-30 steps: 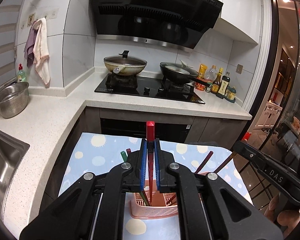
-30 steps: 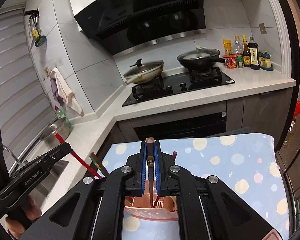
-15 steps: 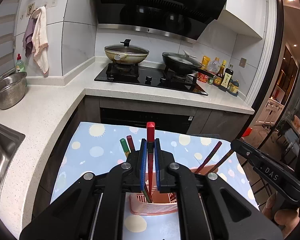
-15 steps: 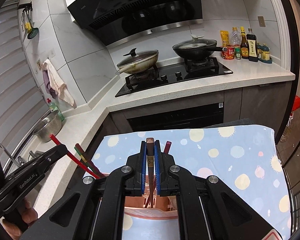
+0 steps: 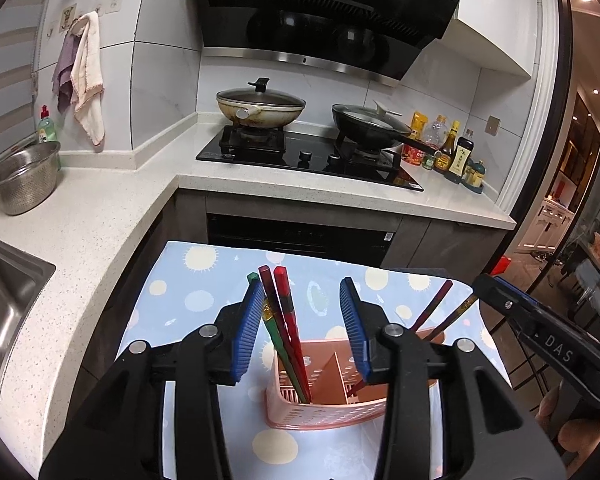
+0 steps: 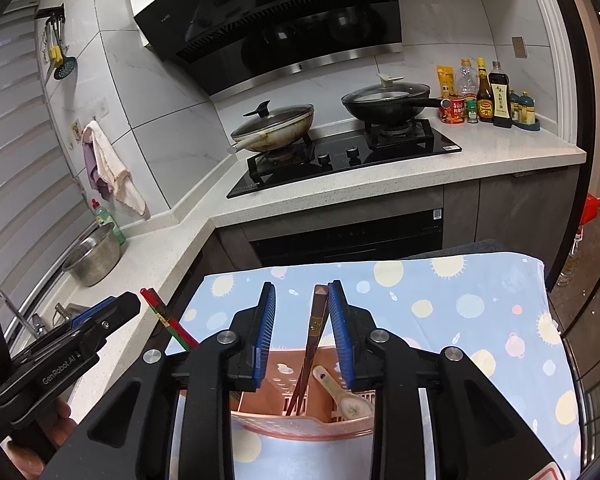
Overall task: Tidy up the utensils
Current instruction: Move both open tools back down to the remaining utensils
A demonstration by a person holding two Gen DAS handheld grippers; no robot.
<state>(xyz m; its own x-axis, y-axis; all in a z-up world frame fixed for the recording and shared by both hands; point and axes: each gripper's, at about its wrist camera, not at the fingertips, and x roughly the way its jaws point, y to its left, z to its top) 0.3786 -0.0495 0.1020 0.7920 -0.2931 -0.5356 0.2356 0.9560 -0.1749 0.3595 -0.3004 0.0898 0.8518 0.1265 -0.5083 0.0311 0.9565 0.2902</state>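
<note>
A pink utensil basket (image 5: 324,410) stands on a blue dotted cloth (image 5: 204,284). My left gripper (image 5: 300,320) is open above its left compartment, where red and green chopsticks (image 5: 286,320) stand leaning left. My right gripper (image 6: 302,324) is open above the basket (image 6: 300,426); a brown chopstick (image 6: 315,332) stands between the pads, close to the right one. A ceramic spoon (image 6: 340,398) lies in the basket. The left gripper's chopsticks show at the left of the right wrist view (image 6: 168,318).
A white counter (image 5: 112,216) wraps around the back with a hob and two lidded pans (image 5: 260,106), sauce bottles (image 5: 456,152), a steel colander (image 5: 24,180) and a sink (image 5: 4,292) at the left.
Both grippers have opened and let go of their chopsticks, which now stand in the basket. Both views sit a little higher and further back over the basket.
</note>
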